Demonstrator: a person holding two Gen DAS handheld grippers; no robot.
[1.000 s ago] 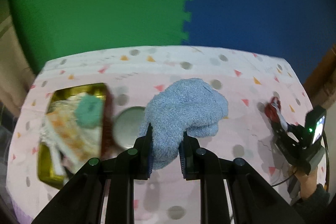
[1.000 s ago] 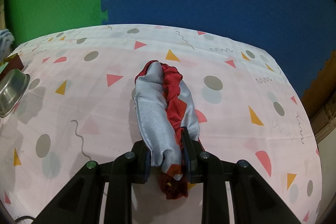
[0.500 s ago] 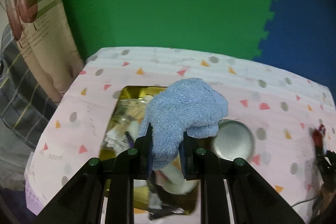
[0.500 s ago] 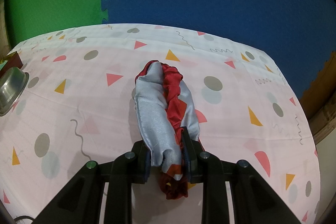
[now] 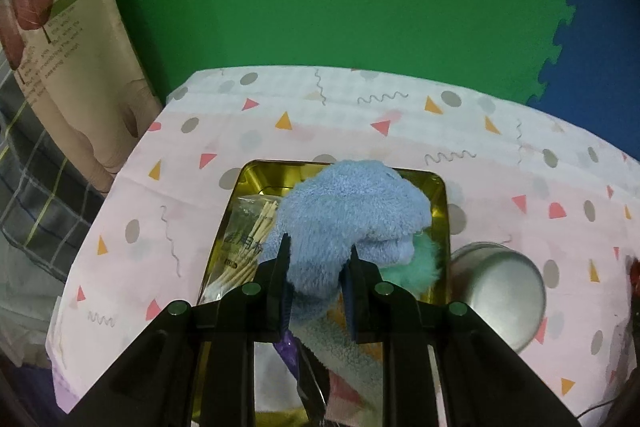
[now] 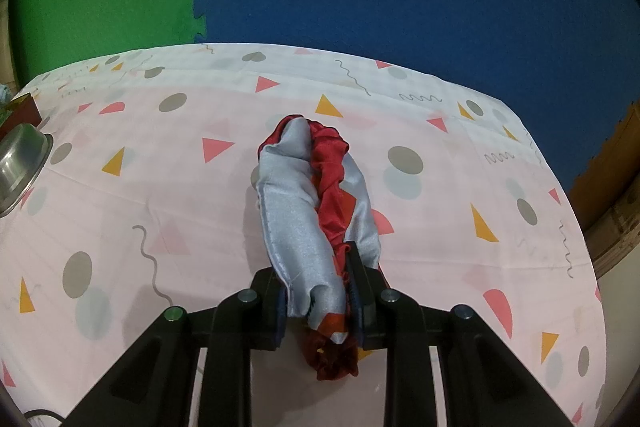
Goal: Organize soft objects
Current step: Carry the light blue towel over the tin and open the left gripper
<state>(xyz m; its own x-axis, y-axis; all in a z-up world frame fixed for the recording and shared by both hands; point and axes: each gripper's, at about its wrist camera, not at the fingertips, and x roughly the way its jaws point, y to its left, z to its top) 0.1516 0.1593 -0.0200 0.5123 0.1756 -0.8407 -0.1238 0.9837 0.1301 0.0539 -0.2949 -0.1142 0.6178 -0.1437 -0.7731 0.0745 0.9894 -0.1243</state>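
Note:
In the left wrist view my left gripper [image 5: 318,267] is shut on a fluffy light blue sock [image 5: 348,211] and holds it over the gold metal tray [image 5: 438,195]. The tray holds a teal pompom [image 5: 416,267], a bag of wooden sticks [image 5: 248,243] and other cloth. In the right wrist view my right gripper [image 6: 318,283] is shut on a silver-and-red satin cloth [image 6: 308,203], which lies stretched forward on the table.
A steel bowl [image 5: 500,291] stands right of the tray; it also shows at the left edge of the right wrist view [image 6: 20,159]. The pink patterned tablecloth [image 6: 160,211] covers the table. Green and blue foam mats lie beyond its far edge.
My left gripper has carried the blue sock leftward from over the bowl to over the gold tray. The right gripper and its cloth have not moved.

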